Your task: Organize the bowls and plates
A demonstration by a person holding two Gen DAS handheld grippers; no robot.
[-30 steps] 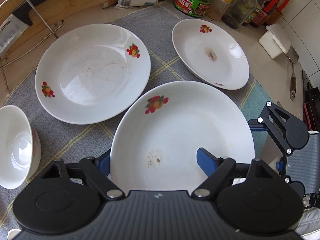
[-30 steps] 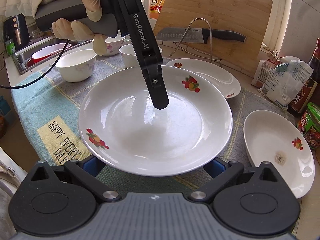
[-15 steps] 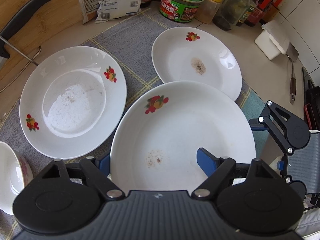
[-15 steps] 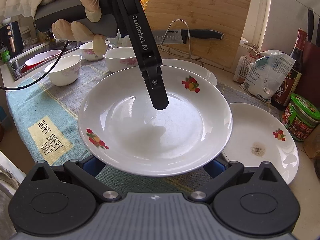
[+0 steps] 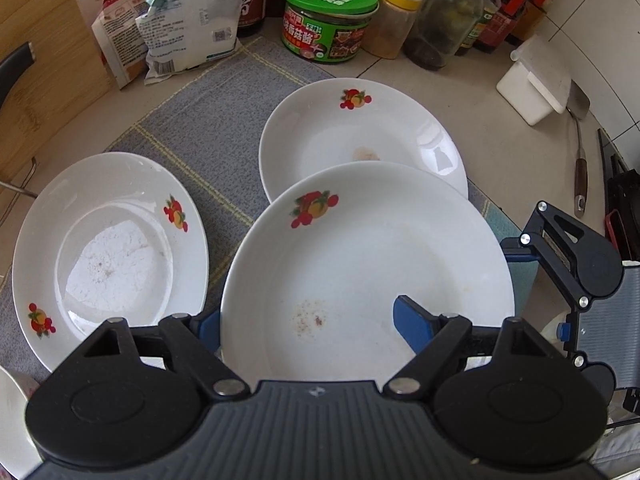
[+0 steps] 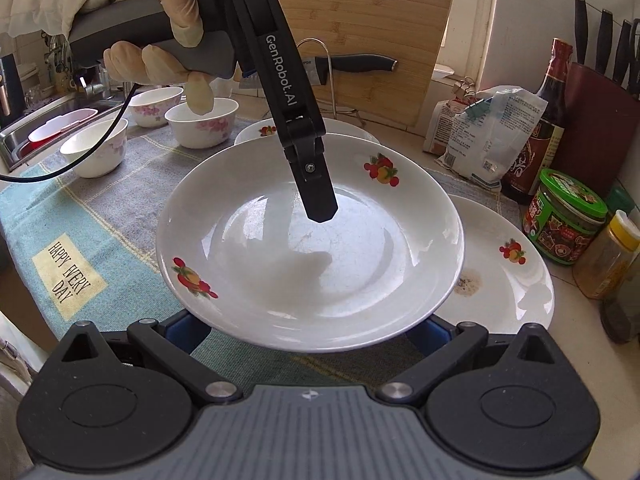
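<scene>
A white fruit-print plate is held in the air by both grippers. My left gripper is shut on its near rim, one blue pad above and one below. My right gripper holds the opposite rim, its pads mostly hidden under the plate. The held plate partly overlaps a second plate with a brown stain, lying on the mat; it also shows in the right wrist view. A third plate lies to the left. Three flowered bowls stand at the far left.
A green-lidded jar, spice jar, bottles and food bags line the back of the counter. A white box and spatula lie at right. A cutting board, knife and wire rack stand behind. A sink is far left.
The held plate has moved with both grippers toward the stained plate and now overlaps its near edge. The bowls and left plate have slid toward the frame's left.
</scene>
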